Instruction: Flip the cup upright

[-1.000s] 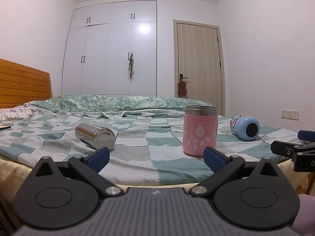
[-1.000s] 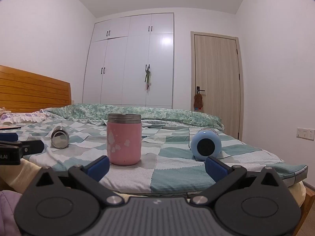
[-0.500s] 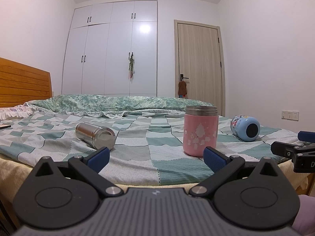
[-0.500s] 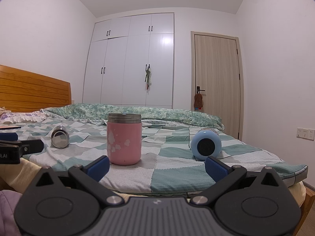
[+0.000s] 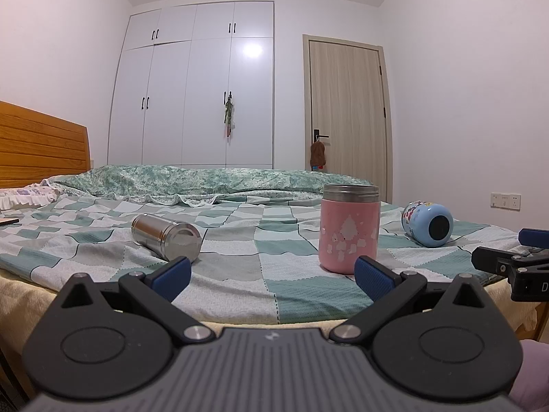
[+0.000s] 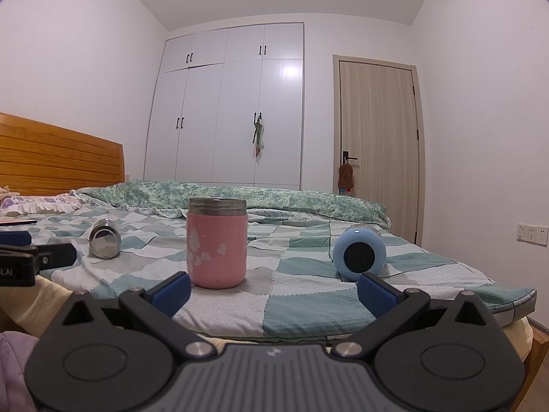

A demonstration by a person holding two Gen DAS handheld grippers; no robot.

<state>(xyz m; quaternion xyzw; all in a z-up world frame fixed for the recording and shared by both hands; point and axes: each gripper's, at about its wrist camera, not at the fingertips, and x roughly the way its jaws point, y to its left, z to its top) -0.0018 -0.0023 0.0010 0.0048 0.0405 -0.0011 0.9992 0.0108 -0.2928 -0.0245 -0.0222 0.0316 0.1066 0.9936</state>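
Steel cup (image 5: pixel 167 237): lies on its side on the left of the bed (image 5: pixel 240 274), flat end toward the cameras, well apart from the other two.
Left gripper (image 5: pixel 272 276): jaws spread wide, holding nothing, short of the bed's near edge.
Pink cup (image 5: pixel 349 228): stands upright in the middle with its steel rim on top; needs nothing.
Right gripper (image 6: pixel 274 288): also wide open and empty, aimed between the pink cup and the blue one.
Blue cup (image 6: pixel 359 253): on its side at the right, round end facing the right camera.
Step in hand: probably the approach to a fallen cup; which one goes first I cannot tell.
Doing it well: come in level across the barrel, close around the middle, lift clear of the soft quilt before turning, then set down on a flat patch so it does not tip.
Risk: a round body may roll away if nudged.
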